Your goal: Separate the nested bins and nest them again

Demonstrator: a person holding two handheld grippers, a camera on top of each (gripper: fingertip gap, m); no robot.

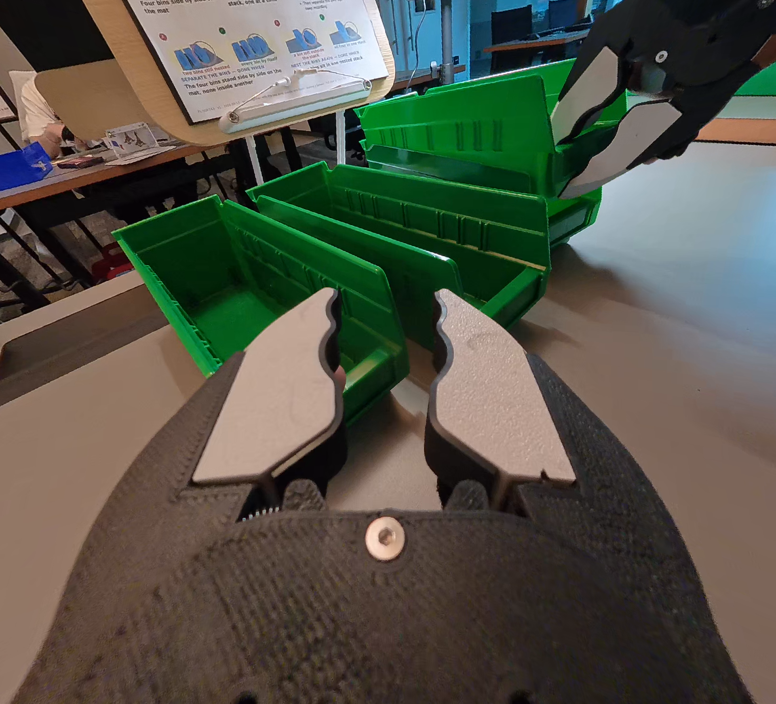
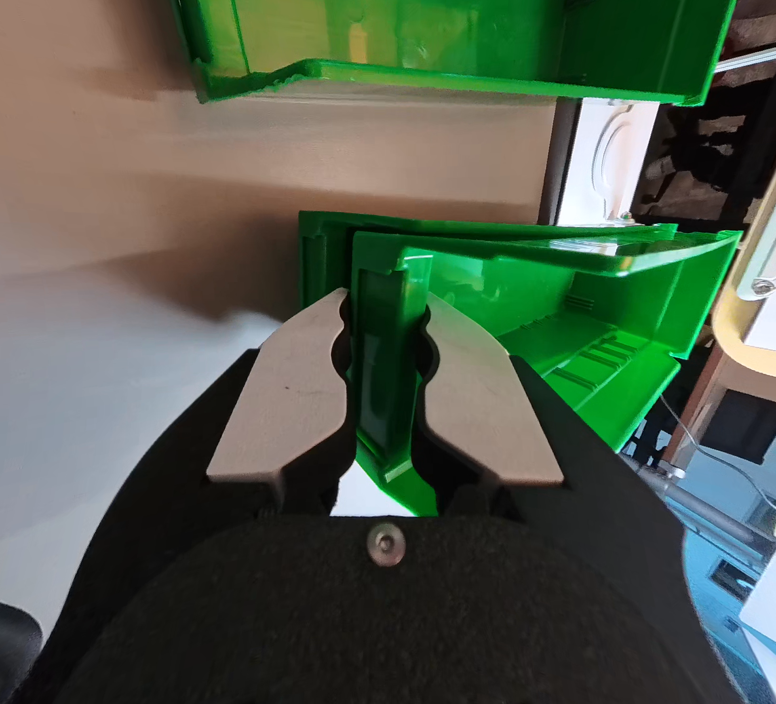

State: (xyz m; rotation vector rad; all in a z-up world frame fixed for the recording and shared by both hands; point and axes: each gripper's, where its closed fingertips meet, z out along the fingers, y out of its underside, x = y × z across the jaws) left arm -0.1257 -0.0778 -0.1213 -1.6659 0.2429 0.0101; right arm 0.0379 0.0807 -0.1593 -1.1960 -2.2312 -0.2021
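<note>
A grey table (image 1: 672,306) carries four green bins, with an instruction board (image 1: 235,24) on a stand rising behind its far edge. Two bins stand alone, side by side: the nearest bin (image 1: 235,276) and the middle bin (image 1: 441,230) just beyond it, close together. Farther off, a tilted top bin (image 1: 462,117) sits partly inside the bottom bin (image 1: 575,217) — the two not fully seated. The right gripper (image 2: 384,306) is pinched onto the front wall of the top bin (image 2: 386,369), one finger (image 2: 294,381) outside, the other inside the bin. The left gripper (image 1: 386,297) hovers above the near end of the nearest bin, its fingers (image 1: 483,381) spread and holding nothing.
</note>
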